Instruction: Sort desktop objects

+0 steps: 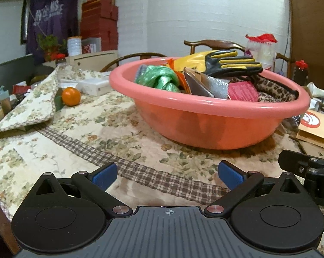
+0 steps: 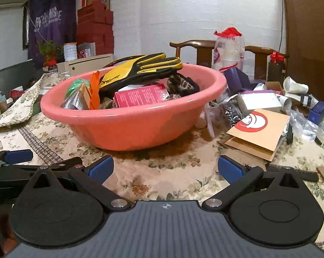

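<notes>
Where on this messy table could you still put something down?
Bare cloth lies in front of the pink basin, between it and the two open grippers, and left of the basin toward the orange. Right of the basin it is crowded: paper bag, boxes, cups, a comb.

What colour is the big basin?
Pink basin, clearest in the right wrist view.

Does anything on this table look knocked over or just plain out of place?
Yes. A white paper cup lies tipped on its side in the clutter right of the pink basin. A black comb lies loose on the tablecloth. Left of the basin, the cloth's edge is folded back over itself beside an orange.
</notes>
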`<state>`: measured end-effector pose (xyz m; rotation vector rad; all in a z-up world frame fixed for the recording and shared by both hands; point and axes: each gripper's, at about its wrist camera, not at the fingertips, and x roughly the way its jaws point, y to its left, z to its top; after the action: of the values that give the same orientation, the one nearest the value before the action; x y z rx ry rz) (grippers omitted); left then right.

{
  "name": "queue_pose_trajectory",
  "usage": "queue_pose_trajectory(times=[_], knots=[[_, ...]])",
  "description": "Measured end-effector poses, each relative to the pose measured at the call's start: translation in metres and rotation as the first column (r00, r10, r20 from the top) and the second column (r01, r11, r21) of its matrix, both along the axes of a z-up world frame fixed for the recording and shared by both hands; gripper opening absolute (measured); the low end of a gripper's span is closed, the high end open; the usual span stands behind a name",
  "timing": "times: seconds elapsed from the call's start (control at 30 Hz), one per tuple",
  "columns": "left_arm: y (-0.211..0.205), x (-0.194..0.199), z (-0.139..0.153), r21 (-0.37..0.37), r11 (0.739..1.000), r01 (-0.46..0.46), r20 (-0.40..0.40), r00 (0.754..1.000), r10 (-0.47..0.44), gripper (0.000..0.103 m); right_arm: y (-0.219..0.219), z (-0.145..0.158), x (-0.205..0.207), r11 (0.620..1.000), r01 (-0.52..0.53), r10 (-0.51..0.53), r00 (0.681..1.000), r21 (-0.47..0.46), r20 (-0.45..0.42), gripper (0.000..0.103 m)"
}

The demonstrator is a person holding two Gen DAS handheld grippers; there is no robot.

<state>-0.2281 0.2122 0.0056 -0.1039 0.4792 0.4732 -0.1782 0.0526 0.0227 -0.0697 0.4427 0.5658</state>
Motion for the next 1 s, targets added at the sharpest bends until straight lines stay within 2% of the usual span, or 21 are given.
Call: queue_pose_trajectory(times=[0.27, 0.53, 1.0], knots=[[-0.002, -0.005, 0.013, 0.072, 0.997, -0.033, 0.035, 0.999, 0.030, 0.103, 0.002, 0.008, -0.001, 1.000, -0.014, 0.013, 1.000, 0.017, 0.022, 0.102], [-0.002, -0.004, 0.018, 0.076, 0.997, -0.012, 0.043, 0.999, 0.009, 0.103, 0.000, 0.013, 0.004, 1.000, -0.003, 0.002, 0.999, 0.028, 0.034, 0.103], [-0.004, 0.004, 0.013, 0.034, 0.999, -0.006, 0.034, 0.999, 0.005, 0.103, -0.005, 0.004, 0.013, 0.999, 0.002, -0.002, 1.000, 0.037, 0.012, 0.103]])
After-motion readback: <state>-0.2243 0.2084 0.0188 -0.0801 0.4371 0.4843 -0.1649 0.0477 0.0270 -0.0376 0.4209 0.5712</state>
